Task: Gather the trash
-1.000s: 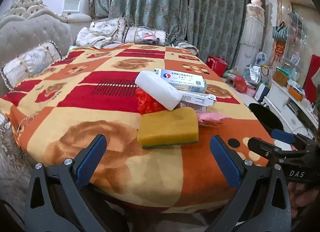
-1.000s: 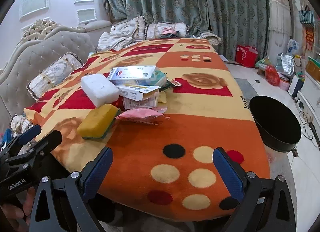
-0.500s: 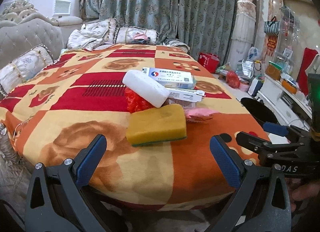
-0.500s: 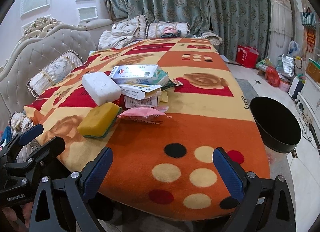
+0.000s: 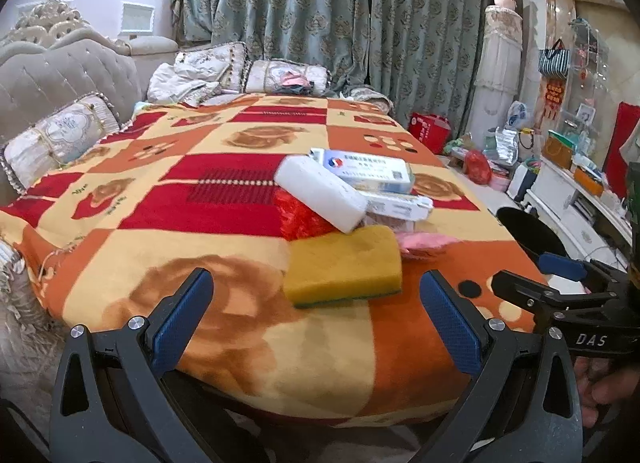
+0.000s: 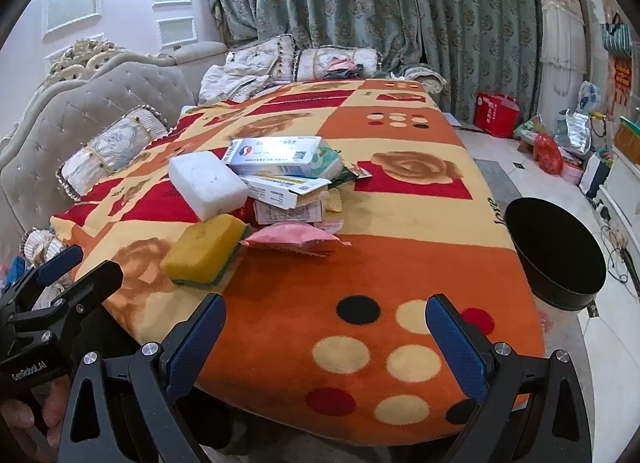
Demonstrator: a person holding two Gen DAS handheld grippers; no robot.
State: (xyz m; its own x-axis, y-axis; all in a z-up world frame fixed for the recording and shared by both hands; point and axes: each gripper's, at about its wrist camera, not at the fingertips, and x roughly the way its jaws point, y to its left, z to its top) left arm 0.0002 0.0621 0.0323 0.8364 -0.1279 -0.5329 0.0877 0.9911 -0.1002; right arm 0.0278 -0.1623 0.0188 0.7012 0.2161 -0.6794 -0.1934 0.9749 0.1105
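Both the left gripper (image 5: 316,319) and the right gripper (image 6: 326,337) are wide open and empty; the left should straddle the sponge (image 5: 344,265) just ahead squarely before closing.

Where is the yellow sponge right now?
The yellow rectangular sponge lies on the patterned blanket at the near edge of the trash pile, touching the white foam block behind it, with the pink wrapper to its right.

trash pile (image 6: 276,187): heaped mid-blanket | black bin (image 6: 556,259): upright, possibly empty
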